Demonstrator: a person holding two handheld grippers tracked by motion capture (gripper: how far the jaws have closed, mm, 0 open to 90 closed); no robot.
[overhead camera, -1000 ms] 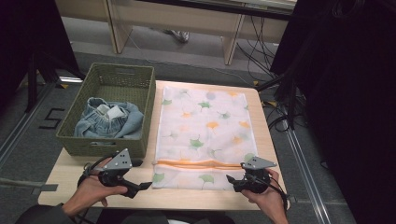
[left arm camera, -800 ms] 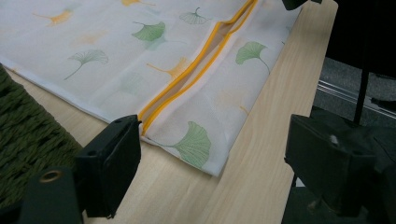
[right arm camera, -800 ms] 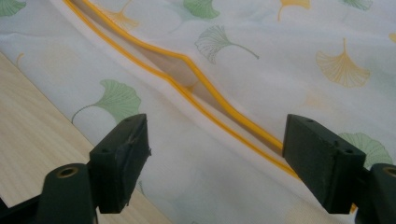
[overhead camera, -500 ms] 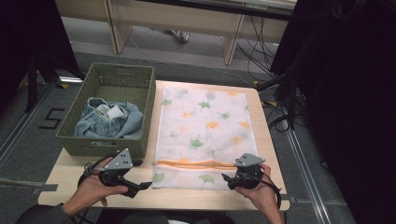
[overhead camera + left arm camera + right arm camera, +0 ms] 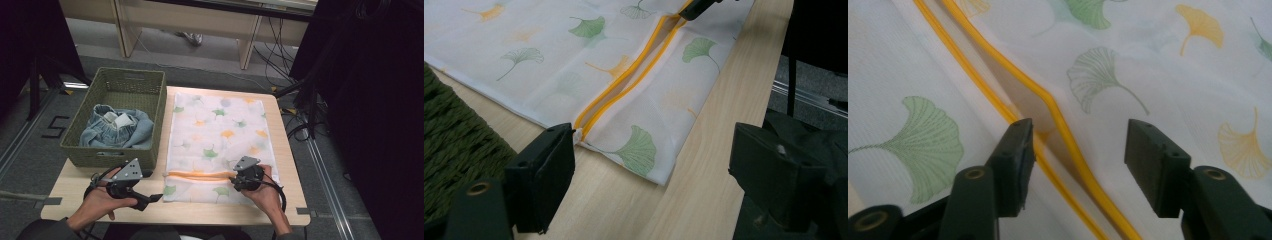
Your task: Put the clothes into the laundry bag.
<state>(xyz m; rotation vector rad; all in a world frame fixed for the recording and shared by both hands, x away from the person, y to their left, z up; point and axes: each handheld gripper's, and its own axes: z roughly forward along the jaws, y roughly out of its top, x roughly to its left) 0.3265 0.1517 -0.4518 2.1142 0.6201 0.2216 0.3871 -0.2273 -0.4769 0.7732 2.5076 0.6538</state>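
High view: flat on the pale wooden table [image 5: 90,202], a white mesh laundry bag printed with green and orange ginkgo leaves [image 5: 220,135], its orange zipper [image 5: 200,174] running across the near end; just left of it, touching or nearly so, a green woven basket [image 5: 120,90] with folded light-blue denim [image 5: 117,129] inside. Right gripper [image 5: 239,181] down at the zipper's right part, left gripper [image 5: 152,198] hovering off the bag's near-left corner, over bare wood. Left gripper view: jaws wide apart with nothing between them, 1 fingertip [image 5: 555,150] just beside the zipper's end at the bag's edge, the zipper's 2 orange edges parted into a slit, the other gripper's tip at the far end of it. Right gripper view: jaws partly open and just been closing, straddling the raised upper orange edge of the slit, pads [image 5: 1020,150] not yet pressing on it, nothing gripped. Step in hand, by judgement: taking hold of the upper lip of the bag's mouth to open it for loading. Next move, likely: finishing the pinch on that 1 lip alone, not both layers, then lifting gently while the left gripper pins or takes the lower lip.
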